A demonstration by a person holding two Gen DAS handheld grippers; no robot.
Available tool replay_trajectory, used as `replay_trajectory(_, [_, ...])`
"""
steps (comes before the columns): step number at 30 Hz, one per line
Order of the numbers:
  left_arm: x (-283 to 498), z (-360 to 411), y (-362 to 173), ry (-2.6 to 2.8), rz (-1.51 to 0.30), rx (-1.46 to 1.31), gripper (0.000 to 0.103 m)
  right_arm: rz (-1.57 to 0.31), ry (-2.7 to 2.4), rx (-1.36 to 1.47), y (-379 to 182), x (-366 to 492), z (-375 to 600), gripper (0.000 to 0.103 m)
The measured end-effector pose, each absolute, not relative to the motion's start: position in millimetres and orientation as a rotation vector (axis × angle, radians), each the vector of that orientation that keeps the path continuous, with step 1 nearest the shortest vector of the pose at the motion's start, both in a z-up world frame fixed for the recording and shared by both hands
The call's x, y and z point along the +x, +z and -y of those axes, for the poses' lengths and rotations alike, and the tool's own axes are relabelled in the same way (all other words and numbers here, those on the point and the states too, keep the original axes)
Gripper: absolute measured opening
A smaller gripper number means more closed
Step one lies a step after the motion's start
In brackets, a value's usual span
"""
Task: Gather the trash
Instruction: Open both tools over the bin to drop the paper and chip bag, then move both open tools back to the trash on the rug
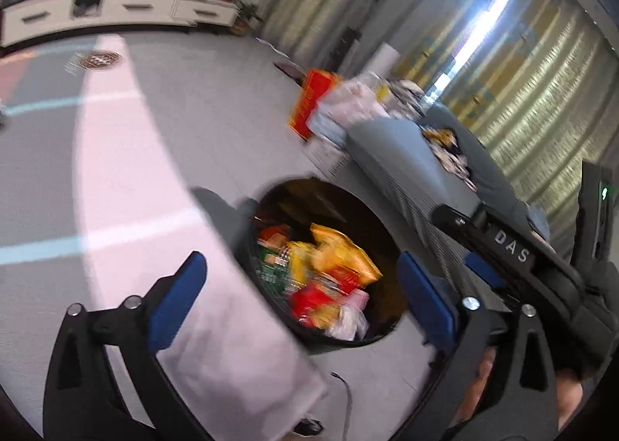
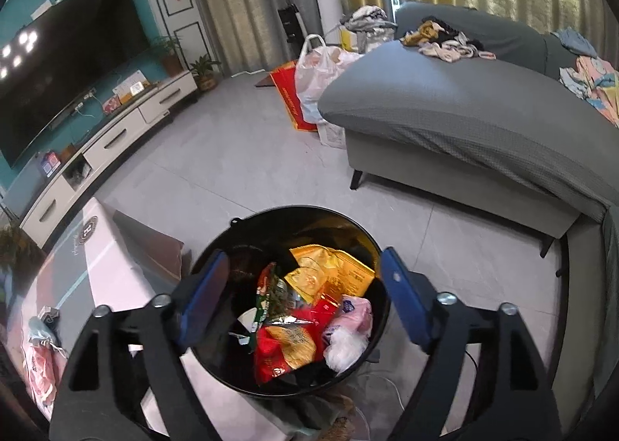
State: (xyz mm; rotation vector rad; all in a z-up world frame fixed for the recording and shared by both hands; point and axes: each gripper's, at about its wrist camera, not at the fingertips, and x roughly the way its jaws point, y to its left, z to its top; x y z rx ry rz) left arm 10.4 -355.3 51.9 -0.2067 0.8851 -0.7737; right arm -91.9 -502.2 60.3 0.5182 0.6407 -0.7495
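A round black trash bin (image 2: 240,224) stands on the floor beside a low white table (image 2: 104,259). It holds a yellow wrapper (image 2: 332,274), a red packet (image 2: 271,359), a green wrapper (image 2: 271,297) and a pink-white plastic bag (image 2: 352,328). My right gripper (image 2: 305,259) hangs open right above the bin with nothing between its blue pads. In the blurred left wrist view the bin (image 1: 348,342) and the yellow wrapper (image 1: 340,255) show between the fingers of my left gripper (image 1: 301,259), which is wide open and holds nothing. The right gripper's black body (image 1: 510,251) is close on its right.
Crumpled paper and a pink bag (image 2: 38,356) lie at the table's near left end. A grey sofa (image 2: 464,108) with clothes on it fills the right. A white plastic bag (image 2: 321,69) and a red bag (image 2: 286,100) stand by it. A TV stand (image 2: 116,139) runs along the left wall.
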Motion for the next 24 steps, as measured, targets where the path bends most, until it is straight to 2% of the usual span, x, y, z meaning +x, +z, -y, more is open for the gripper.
replay_trajectory(6, [27.9, 254.0, 83.7, -0.525, -0.790, -0.239, 0.100, -0.612, -0.710, 0.471, 72.7, -82.0, 482.1, 0.092])
replay_trajectory(12, [44.2, 131.2, 105.7, -0.247, -0.723, -0.268, 0.100, -0.592, -0.607, 0.418, 83.9, -66.7, 454.1, 0.093])
replay_trajectory(19, [79.9, 23.2, 78.0, -0.013, -0.827, -0.337, 0.100, -0.614, -0.506, 0.347, 87.6, -43.6, 421.7, 0.093])
replay_trajectory(24, [98.4, 9.1, 43.0, -0.055, -0.887, -0.456, 0.099, -0.640, -0.480, 0.313, 84.4, -31.6, 409.8, 0.093])
